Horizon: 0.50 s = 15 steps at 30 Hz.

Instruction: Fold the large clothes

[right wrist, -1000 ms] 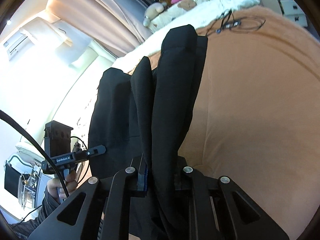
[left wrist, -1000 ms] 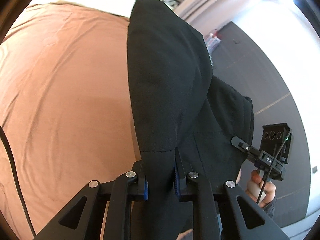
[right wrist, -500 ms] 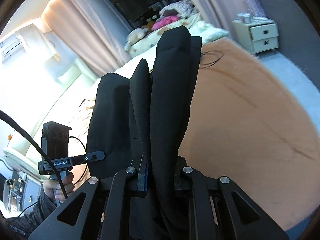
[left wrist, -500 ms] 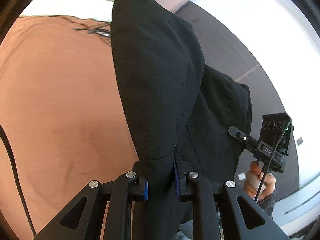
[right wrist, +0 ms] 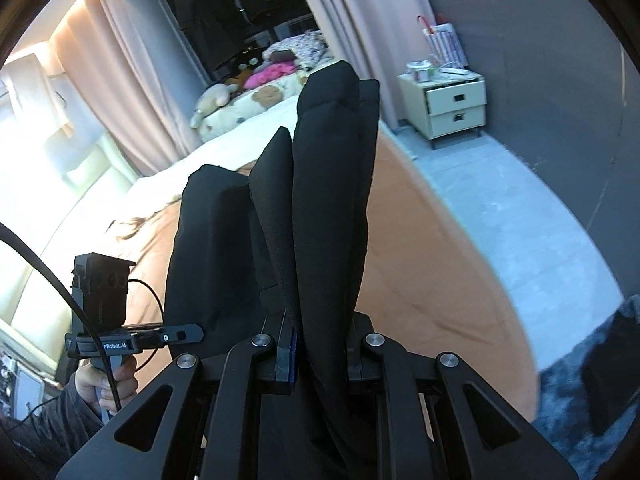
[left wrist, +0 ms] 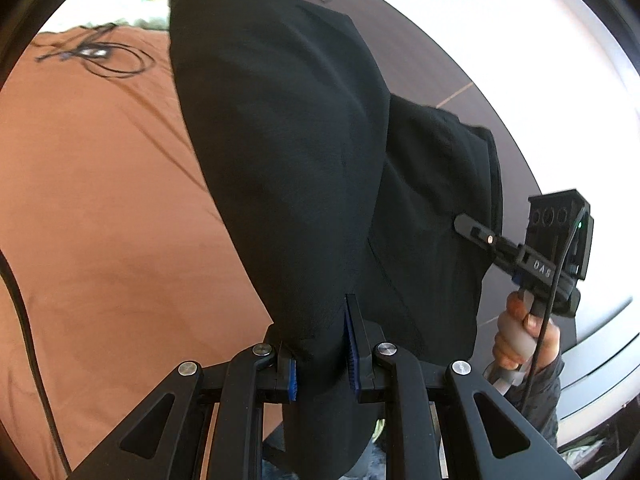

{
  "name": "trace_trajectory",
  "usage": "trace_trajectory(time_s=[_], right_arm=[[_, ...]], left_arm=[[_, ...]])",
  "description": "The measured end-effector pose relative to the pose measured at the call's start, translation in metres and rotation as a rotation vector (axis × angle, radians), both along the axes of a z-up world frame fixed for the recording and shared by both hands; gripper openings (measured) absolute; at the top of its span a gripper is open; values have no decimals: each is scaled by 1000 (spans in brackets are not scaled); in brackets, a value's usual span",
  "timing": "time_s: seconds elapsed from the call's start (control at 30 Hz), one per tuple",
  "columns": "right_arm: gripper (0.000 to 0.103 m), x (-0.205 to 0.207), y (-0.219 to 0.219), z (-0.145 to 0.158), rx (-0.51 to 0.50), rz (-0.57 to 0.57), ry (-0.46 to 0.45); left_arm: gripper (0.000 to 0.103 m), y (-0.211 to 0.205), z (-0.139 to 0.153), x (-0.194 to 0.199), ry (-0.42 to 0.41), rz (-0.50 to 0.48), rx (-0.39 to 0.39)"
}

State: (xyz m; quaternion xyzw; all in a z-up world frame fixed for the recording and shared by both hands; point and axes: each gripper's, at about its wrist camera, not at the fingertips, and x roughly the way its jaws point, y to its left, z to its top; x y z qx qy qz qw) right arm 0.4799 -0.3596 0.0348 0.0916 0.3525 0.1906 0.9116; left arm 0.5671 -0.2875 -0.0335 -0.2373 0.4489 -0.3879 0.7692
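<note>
You're over an orange-brown bedspread (left wrist: 100, 208) w/ a black cable tangle (left wrist: 92, 54) at its far left end. Right wrist view, going L to R: pink curtains (right wrist: 120, 92), stuffed toys & pillows (right wrist: 248, 96) at the bed's head, cream two-drawer nightstand (right wrist: 452, 108) against the grey wall, pale floor beyond the bed edge. The black garment (left wrist: 288, 152) hangs bunched between both tools, above the bedspread. Your left gripper (left wrist: 322, 360) has its jaws narrow, clamped on a thick fold, blue pads pressed to cloth. Your right gripper (right wrist: 320, 354) likewise pinches several stacked folds, fabric rising straight ahead of the jaws.
</note>
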Motion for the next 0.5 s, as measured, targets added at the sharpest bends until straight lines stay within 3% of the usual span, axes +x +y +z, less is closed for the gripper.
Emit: trace_trajectory(time_s=[0.3, 0.5], right_arm=[[11, 28, 17, 3, -106, -62, 71], [11, 72, 38, -40, -158, -132, 162]], left_arm=[[19, -46, -43, 31, 49, -96, -8], [19, -65, -106, 75, 130, -98, 11]])
